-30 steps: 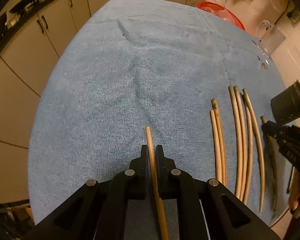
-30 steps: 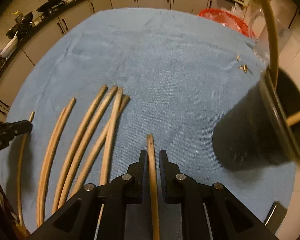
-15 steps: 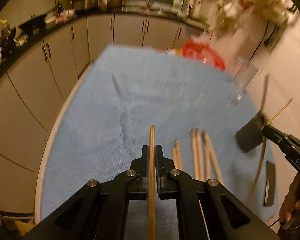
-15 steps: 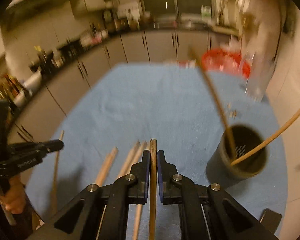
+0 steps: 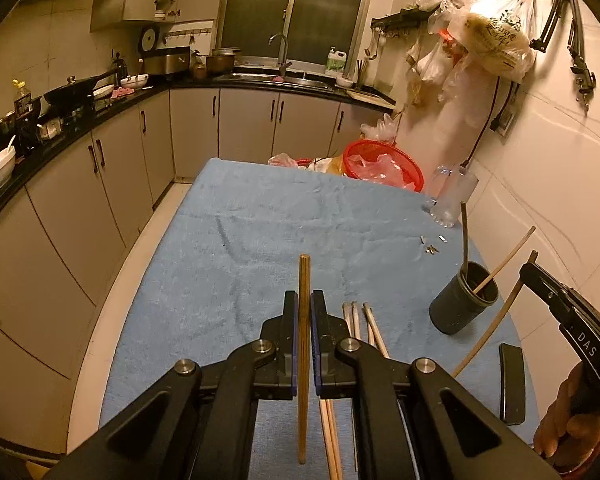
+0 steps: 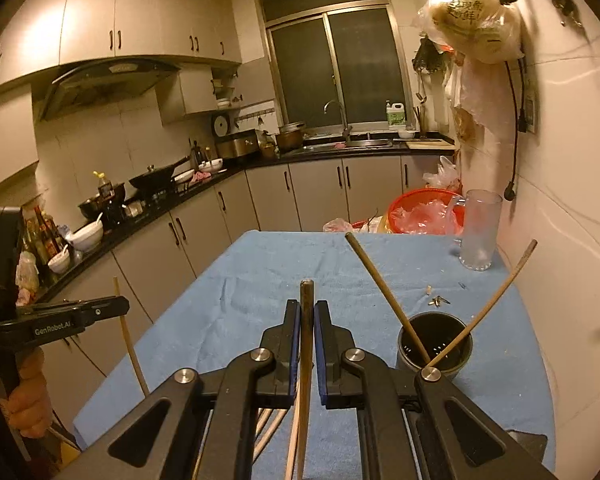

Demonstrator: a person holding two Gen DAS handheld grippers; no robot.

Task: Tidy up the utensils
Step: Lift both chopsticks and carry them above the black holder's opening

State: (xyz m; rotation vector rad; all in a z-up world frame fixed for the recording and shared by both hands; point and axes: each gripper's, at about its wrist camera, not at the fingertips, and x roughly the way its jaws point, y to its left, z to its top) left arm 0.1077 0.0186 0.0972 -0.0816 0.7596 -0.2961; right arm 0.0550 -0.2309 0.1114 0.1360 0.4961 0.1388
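My left gripper is shut on a wooden chopstick and holds it raised above the blue towel. My right gripper is shut on another chopstick, also raised; it shows at the right of the left wrist view. A black utensil cup stands at the right of the table and holds two chopsticks; it also shows in the right wrist view. Several chopsticks lie on the towel below my left gripper.
A clear glass mug and a red basket stand at the far right end of the table. A flat black object lies near the front right edge. Small scraps lie near the mug. Cabinets run along the left.
Both grippers have lifted from the towel with their chopsticks and tilted up, so the kitchen now fills the views. The chopsticks left on the towel have not moved.
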